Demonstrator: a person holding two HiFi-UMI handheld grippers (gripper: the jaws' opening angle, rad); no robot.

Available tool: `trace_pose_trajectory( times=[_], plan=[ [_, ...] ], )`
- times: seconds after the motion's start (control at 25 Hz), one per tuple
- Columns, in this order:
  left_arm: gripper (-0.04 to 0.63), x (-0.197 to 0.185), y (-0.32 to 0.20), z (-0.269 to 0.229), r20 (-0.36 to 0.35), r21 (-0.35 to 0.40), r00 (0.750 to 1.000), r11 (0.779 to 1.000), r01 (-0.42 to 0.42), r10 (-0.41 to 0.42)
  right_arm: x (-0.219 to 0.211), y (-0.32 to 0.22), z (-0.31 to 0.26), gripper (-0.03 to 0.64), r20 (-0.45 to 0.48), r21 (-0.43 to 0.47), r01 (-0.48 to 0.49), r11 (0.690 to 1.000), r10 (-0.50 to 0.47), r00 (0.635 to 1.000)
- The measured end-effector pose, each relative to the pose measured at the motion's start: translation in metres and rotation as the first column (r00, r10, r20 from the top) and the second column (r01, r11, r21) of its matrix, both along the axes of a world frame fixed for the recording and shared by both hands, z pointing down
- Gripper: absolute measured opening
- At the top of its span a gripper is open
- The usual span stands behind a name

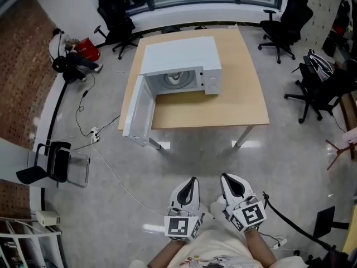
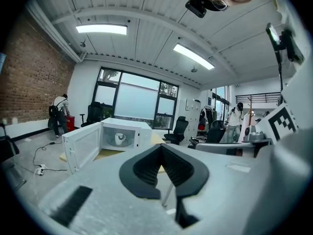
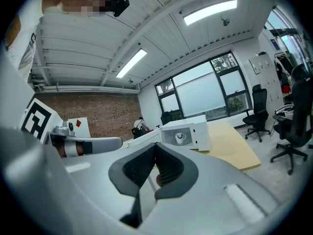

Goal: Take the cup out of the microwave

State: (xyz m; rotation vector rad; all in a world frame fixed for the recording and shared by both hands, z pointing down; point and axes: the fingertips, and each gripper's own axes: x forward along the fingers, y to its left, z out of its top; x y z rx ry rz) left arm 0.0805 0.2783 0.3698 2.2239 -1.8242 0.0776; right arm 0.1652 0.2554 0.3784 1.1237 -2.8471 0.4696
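A white microwave (image 1: 181, 63) stands on a light wooden table (image 1: 245, 94), with its door (image 1: 136, 113) swung open to the left. Inside it a white cup (image 1: 176, 78) sits on the turntable; the cup (image 2: 120, 139) shows small in the left gripper view, and the cup (image 3: 180, 138) also shows in the right gripper view. Both grippers are held low and close to my body, well short of the table. My left gripper (image 1: 193, 179) (image 2: 161, 148) has its jaws together with nothing in them. My right gripper (image 1: 224, 176) (image 3: 155, 148) also looks shut and empty.
Open grey floor lies between me and the table. White cables (image 1: 106, 161) trail across it at the left. Black office chairs (image 1: 287, 21) stand at the right and back, another chair (image 1: 53, 163) at the left. The open door overhangs the table's left edge.
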Motion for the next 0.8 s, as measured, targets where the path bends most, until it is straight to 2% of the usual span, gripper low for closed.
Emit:
trace_pose_trajectory(
  times=[0.2, 0.36, 0.6, 0.8],
  plan=[
    [0.005, -0.017, -0.018, 0.008, -0.011, -0.012, 0.997, 0.997, 0.076, -0.076, -0.005, -0.024, 0.007, 0.007, -0.009, -0.018, 0.037, 0.999, -0.038, 0.999],
    [0.005, -0.038, -0.05, 0.015, -0.033, -0.018, 0.995, 0.996, 0.091, -0.091, -0.027, -0.056, 0.014, 0.007, -0.033, -0.021, 0.057, 0.998, -0.057, 0.998],
    [0.005, -0.103, -0.137, 0.024, -0.026, -0.026, 0.998, 0.998, 0.054, -0.055, -0.089, -0.141, 0.024, 0.008, -0.036, -0.036, 0.01, 0.999, -0.011, 0.999],
    [0.005, -0.168, -0.211, 0.016, 0.002, -0.007, 1.0, 1.0, -0.004, 0.004, -0.145, -0.21, 0.021, 0.006, -0.037, -0.003, -0.055, 0.998, 0.055, 0.998]
  ],
)
